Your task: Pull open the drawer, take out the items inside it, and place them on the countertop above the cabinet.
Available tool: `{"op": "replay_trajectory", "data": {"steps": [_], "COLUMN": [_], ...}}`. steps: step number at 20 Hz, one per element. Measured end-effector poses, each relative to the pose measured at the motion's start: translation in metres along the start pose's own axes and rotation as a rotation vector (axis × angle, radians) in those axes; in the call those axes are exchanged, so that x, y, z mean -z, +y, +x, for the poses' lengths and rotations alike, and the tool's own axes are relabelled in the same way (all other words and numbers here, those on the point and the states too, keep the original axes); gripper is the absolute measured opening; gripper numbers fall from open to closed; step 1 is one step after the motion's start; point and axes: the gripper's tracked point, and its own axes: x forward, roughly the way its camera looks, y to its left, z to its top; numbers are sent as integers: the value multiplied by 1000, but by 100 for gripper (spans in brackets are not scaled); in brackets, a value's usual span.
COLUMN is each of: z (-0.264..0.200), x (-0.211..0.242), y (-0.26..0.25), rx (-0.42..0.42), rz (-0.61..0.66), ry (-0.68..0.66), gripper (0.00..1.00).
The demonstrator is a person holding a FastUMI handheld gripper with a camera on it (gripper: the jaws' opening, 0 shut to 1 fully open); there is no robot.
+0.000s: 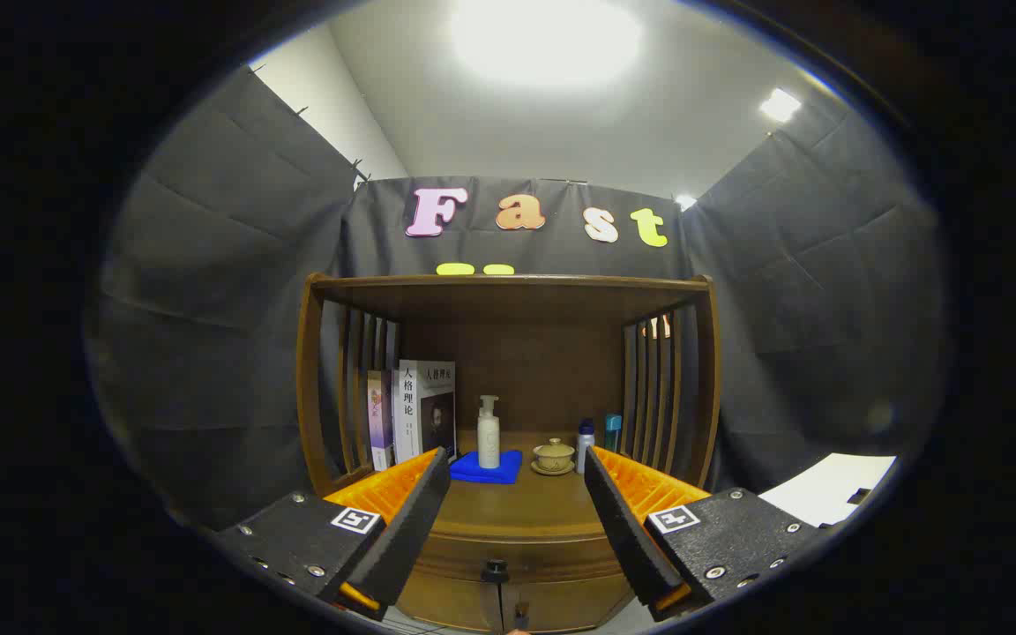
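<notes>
Wooden cabinet (508,353) with slatted sides and a smooth, rounded countertop (526,507). At the countertop's back left edge stand upright books (424,410), covers printed in Chinese characters, too small to read surely. Mid-back, a white pump bottle (489,432) rests on a folded blue cloth (486,467); a lidded ceramic cup (554,456) on a saucer and two small bottles (598,438) sit toward the back right. The drawer (499,604), below the front edge, is closed, its dark knob (496,571) between the fingers. The gripper (517,476) is spread wide, its black foam-padded fingers (402,529) holding nothing.
</notes>
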Motion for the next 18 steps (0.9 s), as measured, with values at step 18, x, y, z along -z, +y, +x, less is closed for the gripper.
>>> {"op": "replay_trajectory", "data": {"steps": [18], "z": [2], "x": [16], "y": [14], "rx": [-46], "rz": [-18], "ry": [40], "gripper": [95]}}
